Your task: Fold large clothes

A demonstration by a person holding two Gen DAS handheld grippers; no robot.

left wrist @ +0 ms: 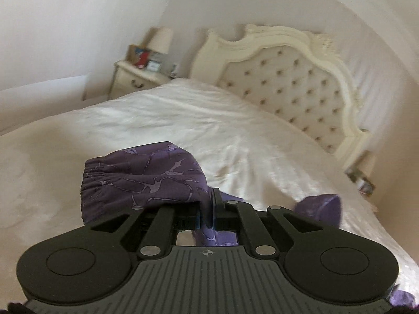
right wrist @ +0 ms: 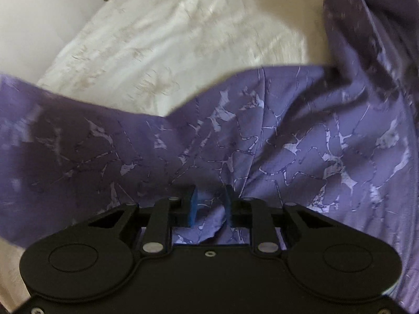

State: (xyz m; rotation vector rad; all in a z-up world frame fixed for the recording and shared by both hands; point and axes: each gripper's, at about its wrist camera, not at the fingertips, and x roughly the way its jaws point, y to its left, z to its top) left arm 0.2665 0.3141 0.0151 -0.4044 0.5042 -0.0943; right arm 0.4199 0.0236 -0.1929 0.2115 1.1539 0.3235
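The purple patterned garment (left wrist: 146,180) lies on the white bed (left wrist: 183,120), toward the end far from the tufted headboard (left wrist: 282,83), and both claws are at it. The left claw (left wrist: 209,206) is pressed together on a bunch of the cloth beside the gathered elastic waistband (left wrist: 94,180), so that end stands lifted off the bed and droops over the claw; holding it by the waist probably serves to raise one end clear so the length can hang straight before folding. The right claw (right wrist: 209,206) points down into the garment, its blue pads (right wrist: 195,206) standing partly apart with a raised ridge of cloth between them; the pads do not seem to be squeezing it yet. A second grip there would likely let the two claws stretch the fabric flat between them.
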